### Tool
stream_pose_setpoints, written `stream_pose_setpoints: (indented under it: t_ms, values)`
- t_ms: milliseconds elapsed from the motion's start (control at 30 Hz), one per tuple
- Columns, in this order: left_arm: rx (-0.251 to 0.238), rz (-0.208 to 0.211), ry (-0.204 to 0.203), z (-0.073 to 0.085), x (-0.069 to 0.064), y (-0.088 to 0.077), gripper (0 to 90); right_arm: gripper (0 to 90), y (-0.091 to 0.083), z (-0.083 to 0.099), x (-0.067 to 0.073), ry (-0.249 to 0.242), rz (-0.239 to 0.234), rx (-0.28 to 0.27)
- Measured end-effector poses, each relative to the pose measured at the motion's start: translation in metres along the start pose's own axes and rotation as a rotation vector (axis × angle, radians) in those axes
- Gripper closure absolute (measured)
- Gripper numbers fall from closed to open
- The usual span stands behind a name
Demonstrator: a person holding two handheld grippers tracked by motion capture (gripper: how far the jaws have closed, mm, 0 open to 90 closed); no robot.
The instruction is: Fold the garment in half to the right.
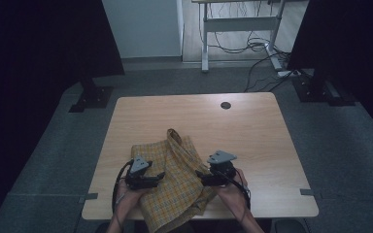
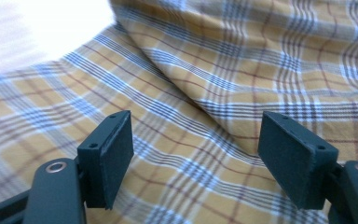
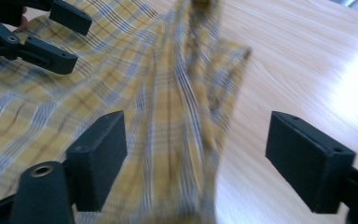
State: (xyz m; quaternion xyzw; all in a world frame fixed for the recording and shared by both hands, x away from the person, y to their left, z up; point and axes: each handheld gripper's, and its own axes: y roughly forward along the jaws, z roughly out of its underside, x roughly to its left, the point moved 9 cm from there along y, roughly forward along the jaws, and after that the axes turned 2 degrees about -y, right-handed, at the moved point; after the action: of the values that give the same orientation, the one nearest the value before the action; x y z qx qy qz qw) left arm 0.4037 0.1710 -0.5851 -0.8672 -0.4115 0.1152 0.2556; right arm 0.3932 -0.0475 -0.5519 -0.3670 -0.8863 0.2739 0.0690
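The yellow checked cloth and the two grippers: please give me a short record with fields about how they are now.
cloth: yellow checked cloth, rumpled, with a raised fold, hanging over the near edge
surface: wooden table
left gripper: jaws apart, over the cloth, nothing pinched
right gripper: jaws apart, at the cloth's folded edge

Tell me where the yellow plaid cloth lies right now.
In the high view, the plaid cloth lies on the table's near edge, between the left gripper and right gripper.
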Motion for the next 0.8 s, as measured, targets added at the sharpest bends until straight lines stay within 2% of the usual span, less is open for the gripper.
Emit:
stream_pose_setpoints:
  t_ms: [33, 67, 100, 133, 167, 200, 233, 267, 333, 367, 400, 433, 467, 500, 533, 567, 600, 633, 667, 733, 767, 800]
  values:
    - [-0.014, -0.017, -0.019, 0.0, 0.008, -0.005, 26.6, 28.0, 0.014, -0.008, 0.004, -0.016, -0.023, 0.012]
    - [-0.014, -0.017, -0.019, 0.0, 0.008, -0.005, 26.6, 28.0, 0.014, -0.008, 0.004, -0.016, -0.023, 0.012]
    - [-0.013, -0.03, -0.03, 0.001, 0.012, -0.006, 26.7, 35.6, 0.028, -0.013, 0.007, -0.034, -0.03, 0.029]
    - [-0.008, -0.045, -0.037, 0.004, 0.017, -0.006, 26.7, 35.6, 0.028, -0.013, 0.007, -0.034, -0.03, 0.029]
    - [0.02, -0.065, -0.048, 0.011, 0.024, -0.004, 27.9, 46.1, 0.041, -0.016, 0.008, -0.054, -0.029, 0.058]
    - [0.02, -0.065, -0.048, 0.011, 0.024, -0.004, 28.2, 46.1, 0.041, -0.016, 0.008, -0.054, -0.029, 0.058]
    - [0.045, -0.072, -0.047, 0.018, 0.026, 0.001, 28.5, 61.8, 0.053, -0.013, 0.007, -0.057, -0.031, 0.11]
    - [0.045, -0.072, -0.047, 0.018, 0.026, 0.001, 28.5, 61.8, 0.053, -0.013, 0.007, -0.057, -0.031, 0.11]
    - [0.062, -0.079, -0.04, 0.021, 0.026, 0.003, 28.6, 77.2, 0.06, -0.007, 0.003, -0.046, -0.024, 0.152]
    - [0.07, -0.09, -0.034, 0.021, 0.026, 0.004, 28.9, 85.2, 0.058, -0.002, -0.002, -0.01, -0.032, 0.159]
    - [0.07, -0.09, -0.034, 0.021, 0.026, 0.004, 29.1, 85.2, 0.058, -0.002, -0.002, -0.01, -0.032, 0.159]
    - [0.083, -0.103, -0.027, 0.023, 0.027, 0.005, 29.6, 86.4, 0.049, 0.002, -0.007, 0.024, -0.036, 0.166]
    - [0.083, -0.103, -0.027, 0.023, 0.027, 0.005, 30.6, 86.4, 0.049, 0.002, -0.007, 0.024, -0.036, 0.166]
    - [0.089, -0.103, -0.031, 0.024, 0.027, 0.005, 31.4, 86.6, 0.034, 0.005, -0.01, 0.076, -0.051, 0.15]
    - [0.093, -0.101, -0.038, 0.024, 0.027, 0.006, 31.4, 86.6, 0.034, 0.005, -0.01, 0.076, -0.051, 0.15]
    - [0.096, -0.095, -0.044, 0.024, 0.025, 0.008, 33.2, 86.6, 0.022, 0.011, -0.011, 0.137, -0.082, 0.15]
    - [0.096, -0.095, -0.044, 0.024, 0.025, 0.008, 34.0, 86.6, 0.022, 0.011, -0.011, 0.137, -0.082, 0.15]
    - [0.1, -0.093, -0.038, 0.024, 0.024, 0.009, 34.7, 86.4, 0.019, 0.026, -0.008, 0.184, -0.124, 0.202]
    - [0.103, -0.094, -0.031, 0.024, 0.023, 0.009, 34.7, 86.4, 0.019, 0.026, -0.008, 0.184, -0.124, 0.202]
    - [0.103, -0.095, -0.029, 0.024, 0.022, 0.01, 35.4, 85.5, 0.02, 0.042, -0.007, 0.226, -0.164, 0.245]
    - [0.104, -0.096, -0.027, 0.024, 0.022, 0.01, 35.4, 82.7, 0.019, 0.046, -0.008, 0.234, -0.168, 0.257]
    - [0.103, -0.096, -0.021, 0.024, 0.022, 0.01, 35.3, 78.5, 0.018, 0.047, -0.009, 0.222, -0.158, 0.248]
